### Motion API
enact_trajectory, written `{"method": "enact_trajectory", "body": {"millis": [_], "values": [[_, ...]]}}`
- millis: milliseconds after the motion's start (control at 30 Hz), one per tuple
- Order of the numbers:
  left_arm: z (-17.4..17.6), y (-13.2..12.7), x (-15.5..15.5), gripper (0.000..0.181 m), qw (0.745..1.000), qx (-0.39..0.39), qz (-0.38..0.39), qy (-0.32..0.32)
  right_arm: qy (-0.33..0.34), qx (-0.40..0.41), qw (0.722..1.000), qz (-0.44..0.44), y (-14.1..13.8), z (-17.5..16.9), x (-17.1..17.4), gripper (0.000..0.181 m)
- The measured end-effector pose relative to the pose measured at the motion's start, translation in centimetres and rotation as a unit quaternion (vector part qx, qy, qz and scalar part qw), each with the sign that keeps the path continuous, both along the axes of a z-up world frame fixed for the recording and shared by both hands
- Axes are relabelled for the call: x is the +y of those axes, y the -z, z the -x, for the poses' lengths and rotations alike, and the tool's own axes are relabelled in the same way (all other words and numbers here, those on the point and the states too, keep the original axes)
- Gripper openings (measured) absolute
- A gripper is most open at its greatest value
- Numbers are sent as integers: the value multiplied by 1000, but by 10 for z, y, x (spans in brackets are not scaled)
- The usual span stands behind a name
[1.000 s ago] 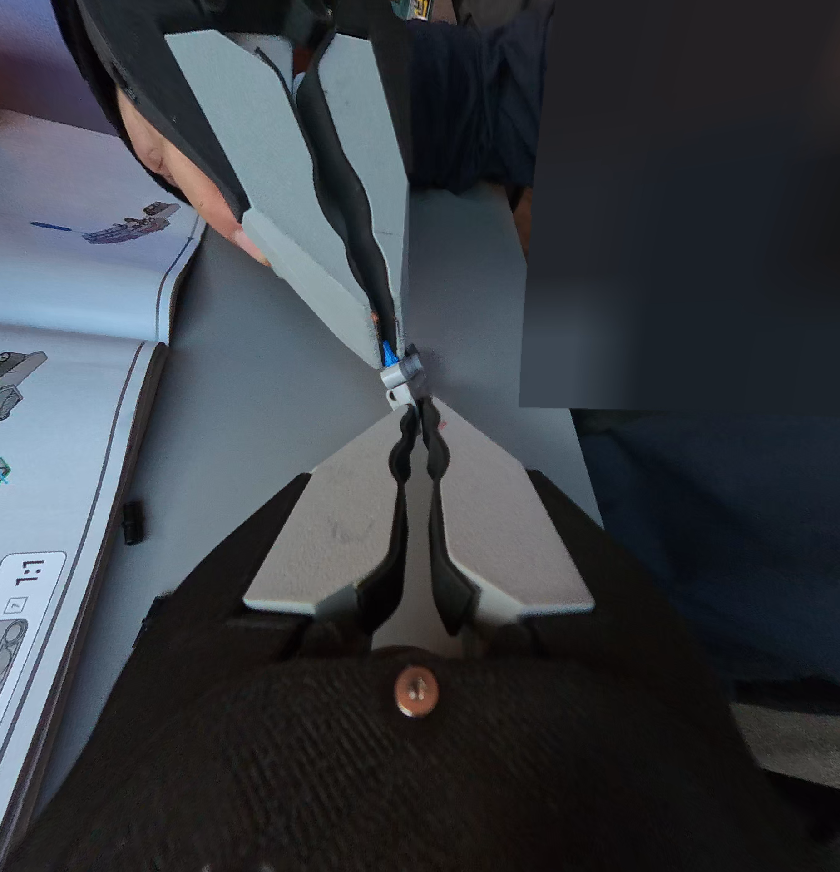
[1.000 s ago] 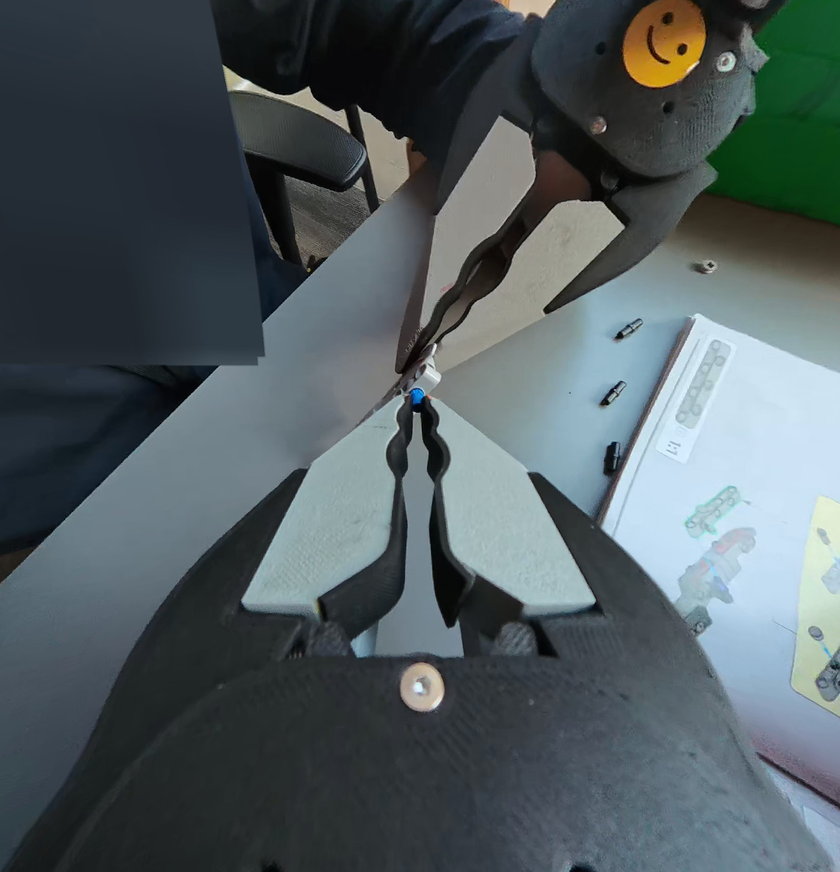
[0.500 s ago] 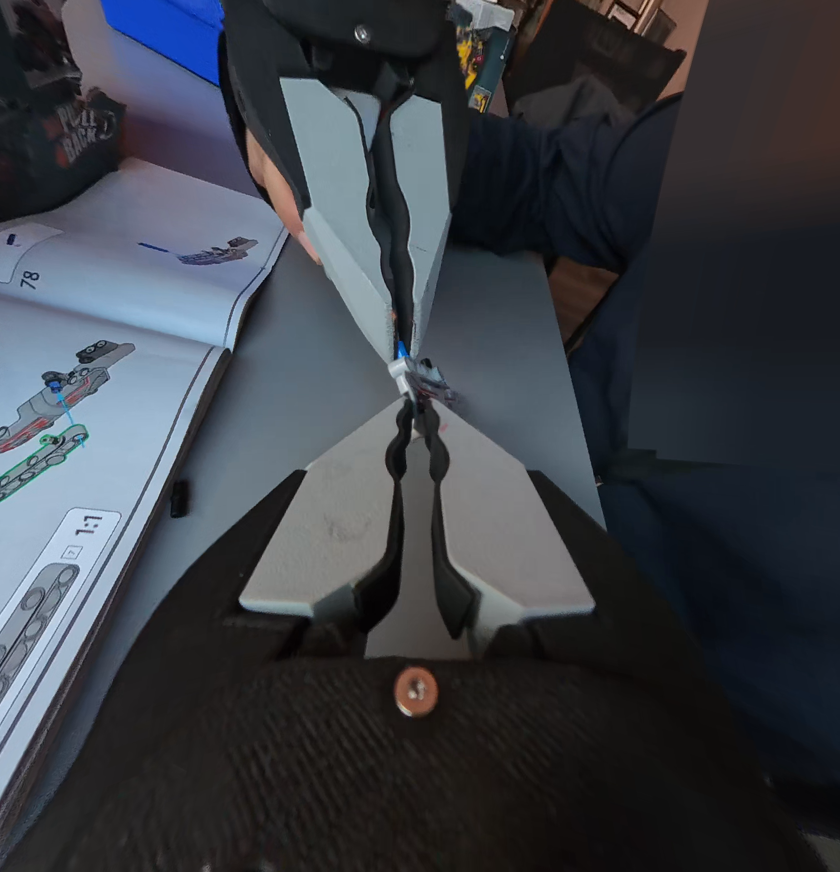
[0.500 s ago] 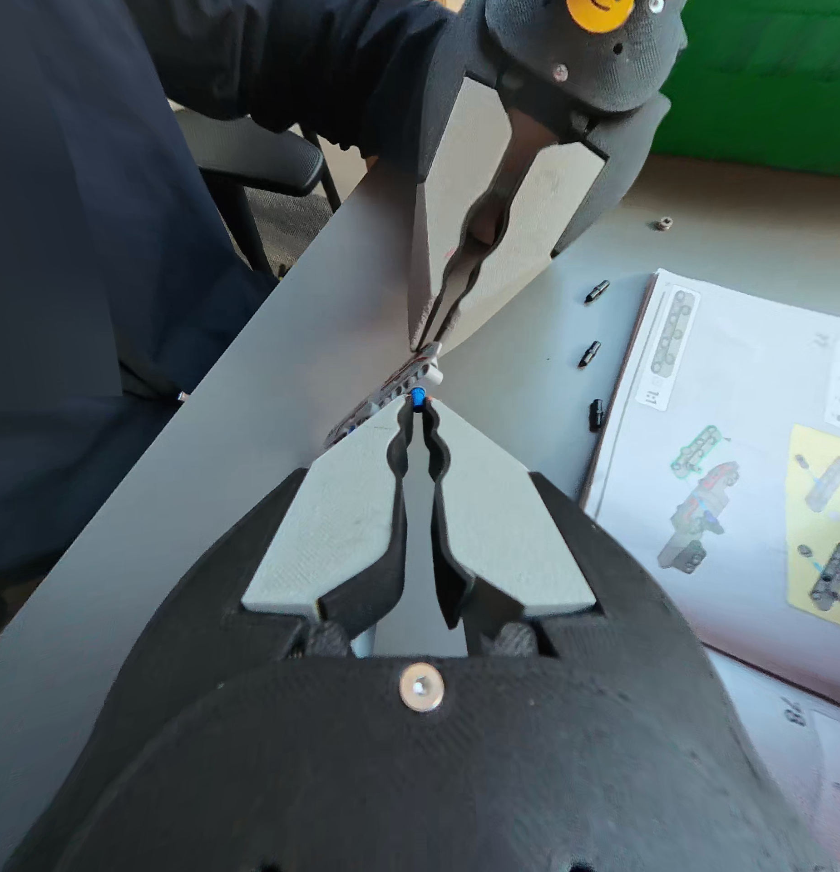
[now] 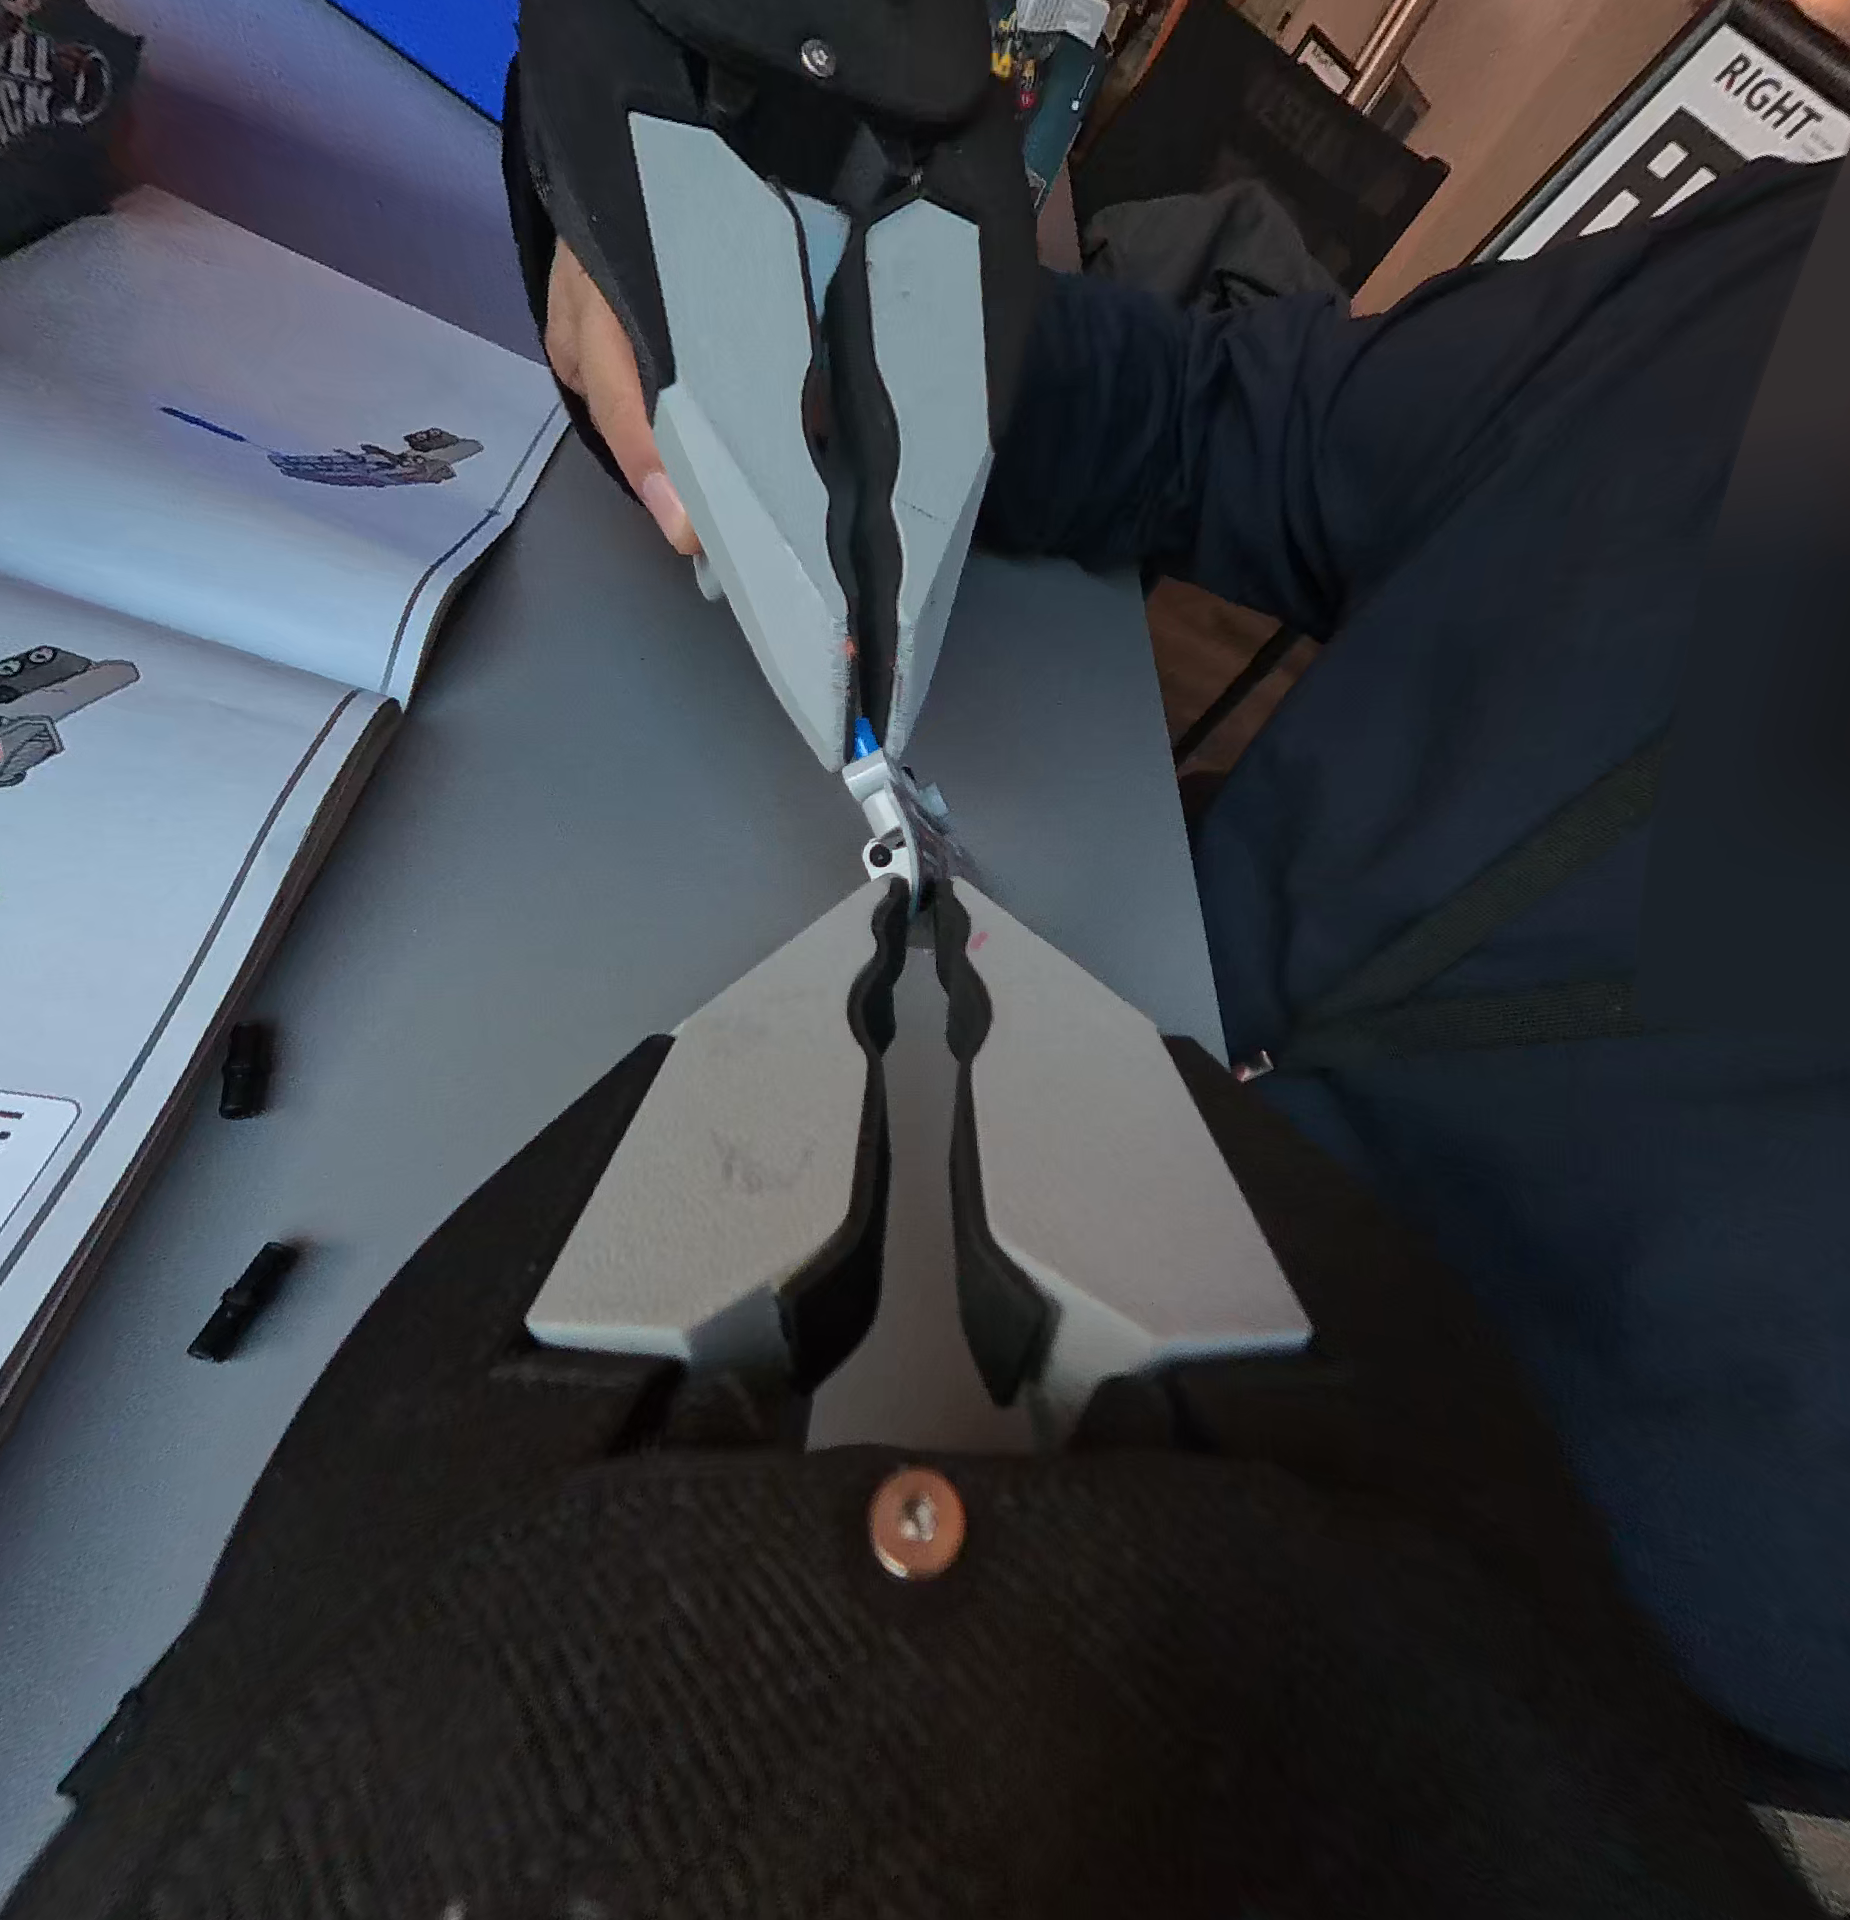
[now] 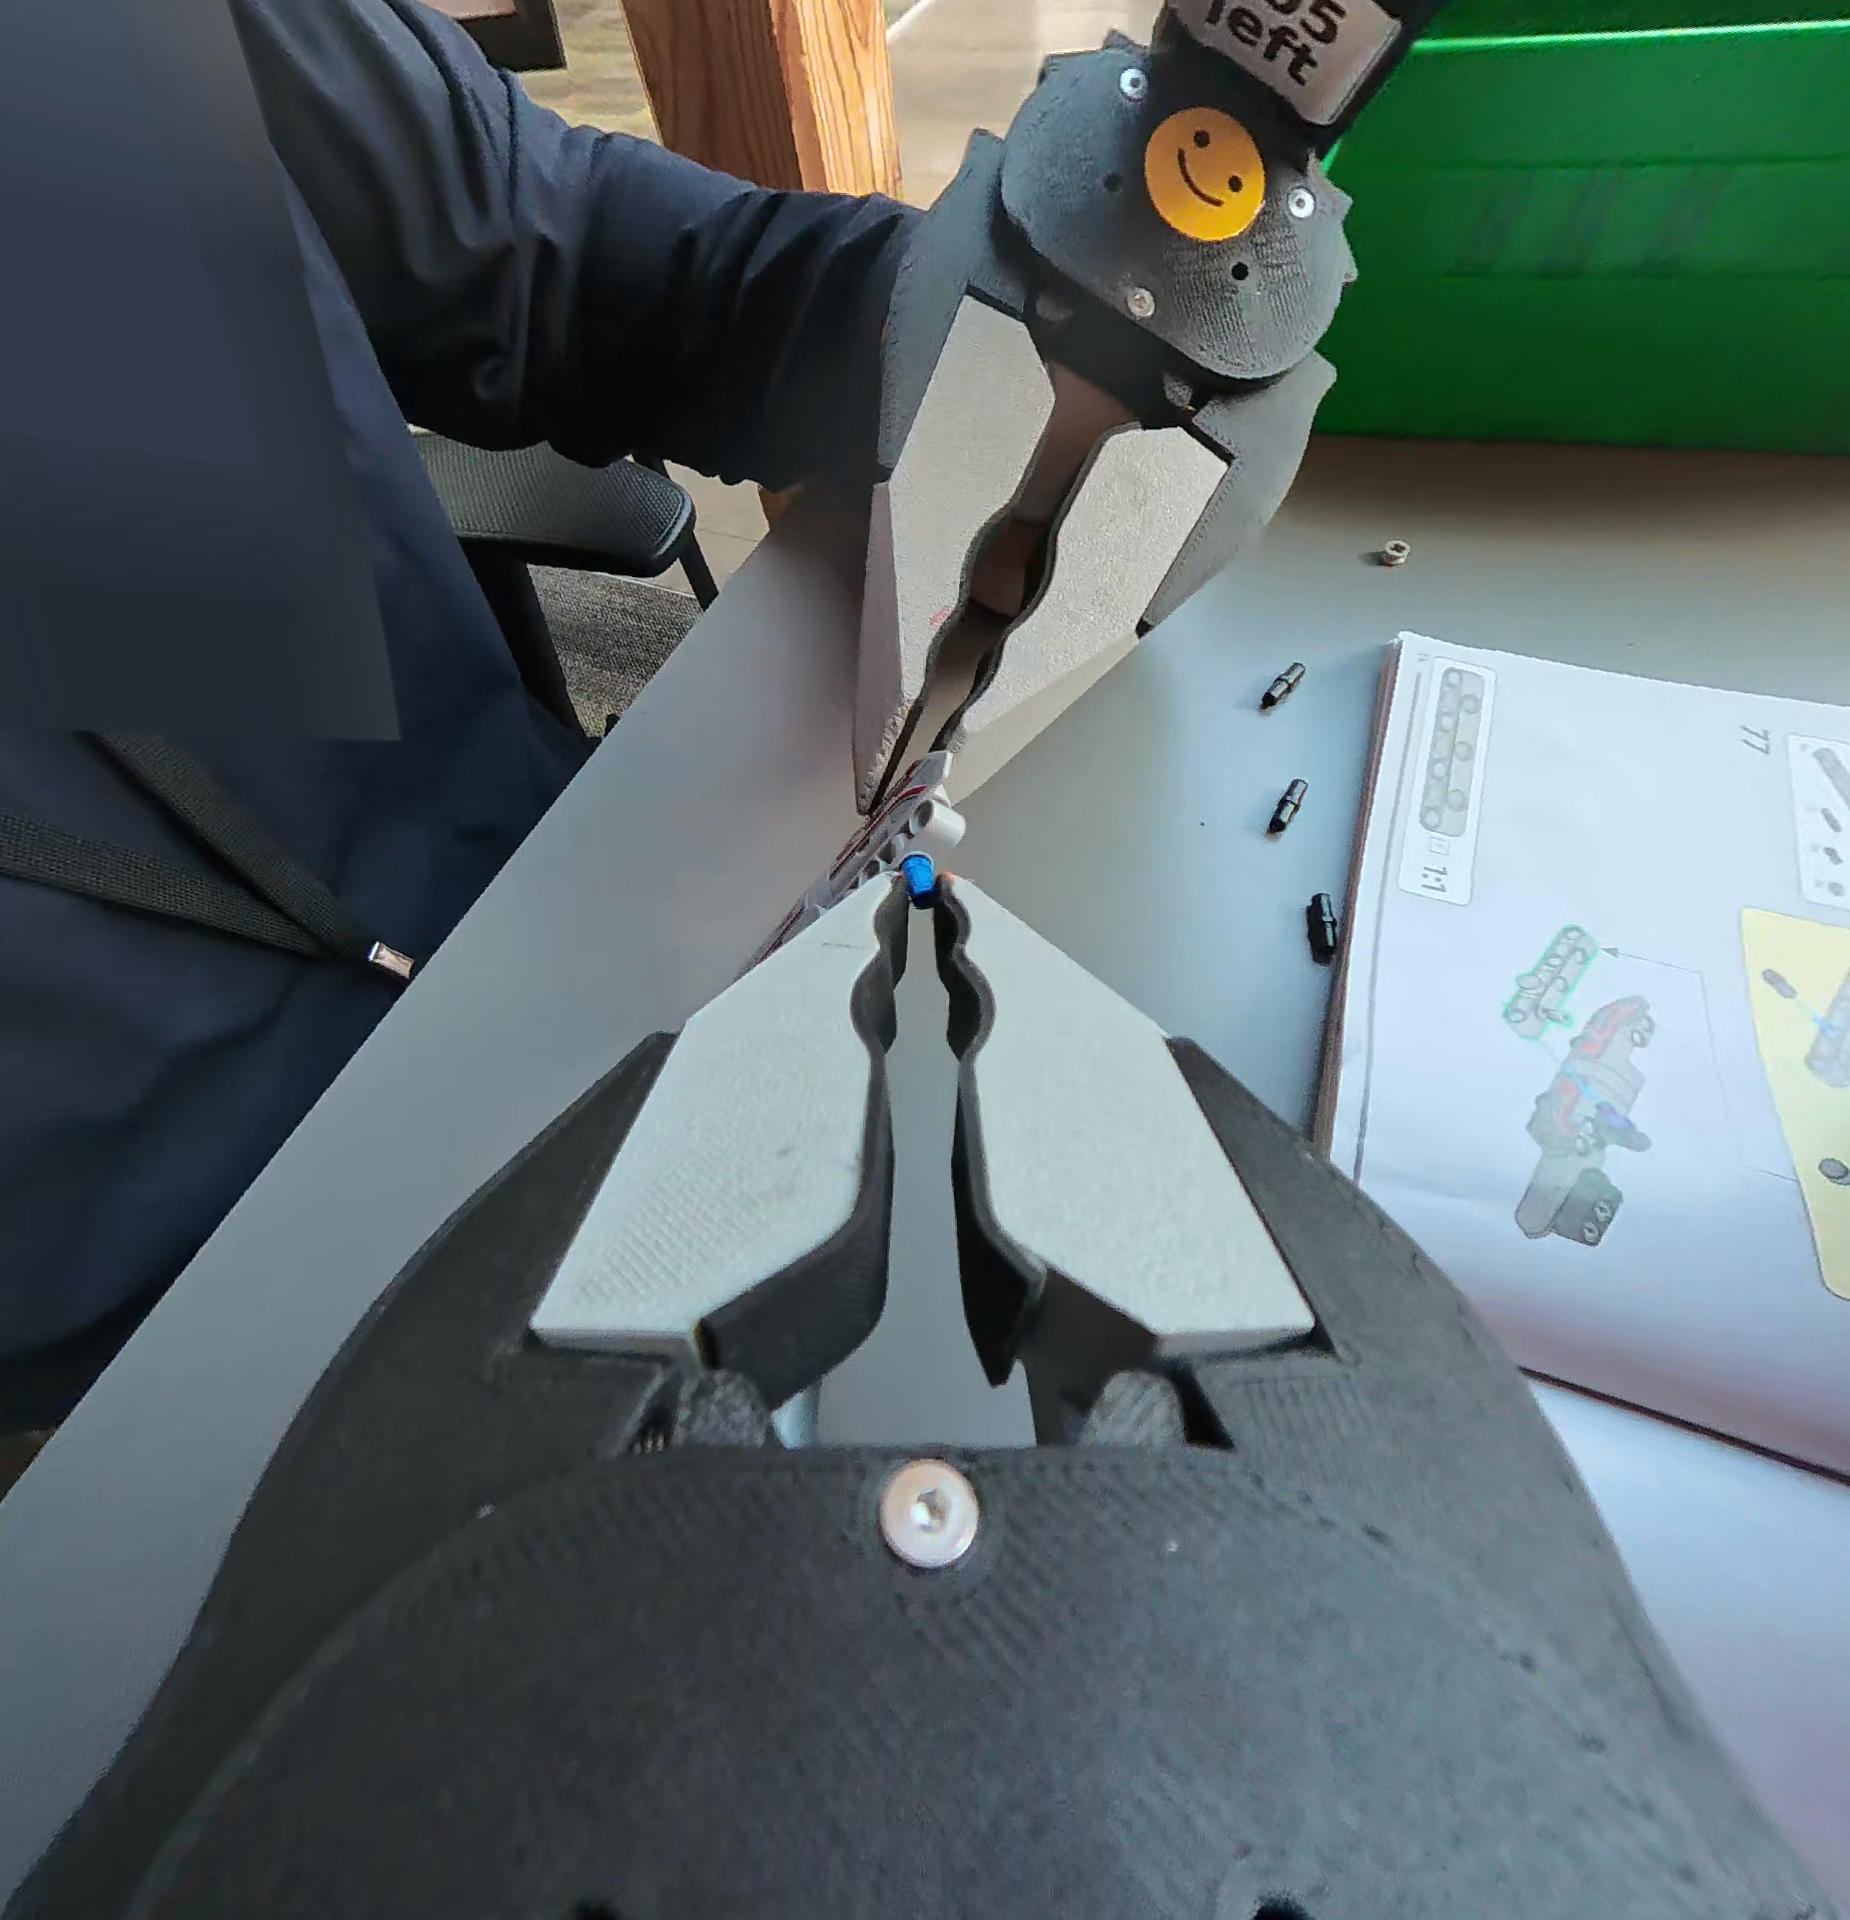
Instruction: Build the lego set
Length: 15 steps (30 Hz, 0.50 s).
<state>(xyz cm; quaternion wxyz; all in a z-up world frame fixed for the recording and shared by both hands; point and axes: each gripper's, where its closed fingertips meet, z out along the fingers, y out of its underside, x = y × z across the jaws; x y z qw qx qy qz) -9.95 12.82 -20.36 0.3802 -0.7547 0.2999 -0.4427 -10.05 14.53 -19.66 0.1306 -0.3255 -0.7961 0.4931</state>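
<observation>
Above table edge (image 5: pixel 1129 665); grey lego assembly (image 5: pixel 893 821) axis seemingly gripper-to-gripper; blue pin (image 6: pixel 916 875) end rightward

Pale grey lego beam assembly (image 5: pixel 893 821) held above dark grey table (image 5: pixel 609 790), between tips of left gripper (image 5: pixel 913 902) and right gripper (image 6: pixel 923 902), tips facing. Small blue lego pin (image 6: pixel 916 876) between right tips, touching assembly. Open paper instruction booklet (image 6: pixel 1627 997) right of right gripper; three short black lego pins (image 6: pixel 1287 806) between.

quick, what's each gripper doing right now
Left gripper: closed on the grey lego assembly.
Right gripper: closed on the blue pin.
</observation>
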Motion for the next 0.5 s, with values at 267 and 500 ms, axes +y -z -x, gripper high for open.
{"method": "enact_trajectory", "body": {"millis": [267, 500], "values": [[-2, -3, -4, 1, 1000, -3, -11, 12, 1, -5, 1000, -5, -3, -4, 3, 0], [-4, -5, -9, 1, 999, -9, -17, 35, 17, 1, 1000, -12, -2, 0, 10, 5]]}}
